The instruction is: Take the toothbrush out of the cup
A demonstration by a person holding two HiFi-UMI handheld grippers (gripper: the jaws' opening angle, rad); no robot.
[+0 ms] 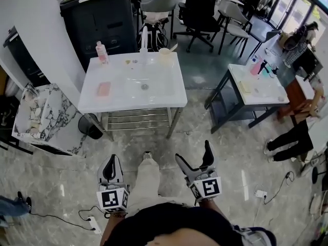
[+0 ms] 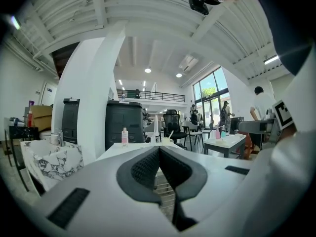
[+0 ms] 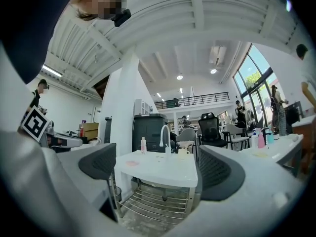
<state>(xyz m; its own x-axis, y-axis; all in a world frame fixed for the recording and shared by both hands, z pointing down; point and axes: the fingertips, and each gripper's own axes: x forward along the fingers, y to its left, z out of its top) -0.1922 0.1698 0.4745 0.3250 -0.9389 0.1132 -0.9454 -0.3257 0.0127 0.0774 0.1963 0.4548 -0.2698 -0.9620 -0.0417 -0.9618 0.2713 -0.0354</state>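
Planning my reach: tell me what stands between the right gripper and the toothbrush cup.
Nothing visible does. Past the right gripper lies floor, then the white table; the cup with the toothbrush stands at its far edge, a faucet to its left.

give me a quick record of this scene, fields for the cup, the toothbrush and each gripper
setting: person stands back from a white sink table
cup: at the table's back edge, right of the faucet
toothbrush: in the cup, leaning out
other items: pink bottle back left; flat pink item on the left side
left gripper: jaws together, nothing between them
right gripper: jaws apart, empty
task state: not started, both grippers far from the cup
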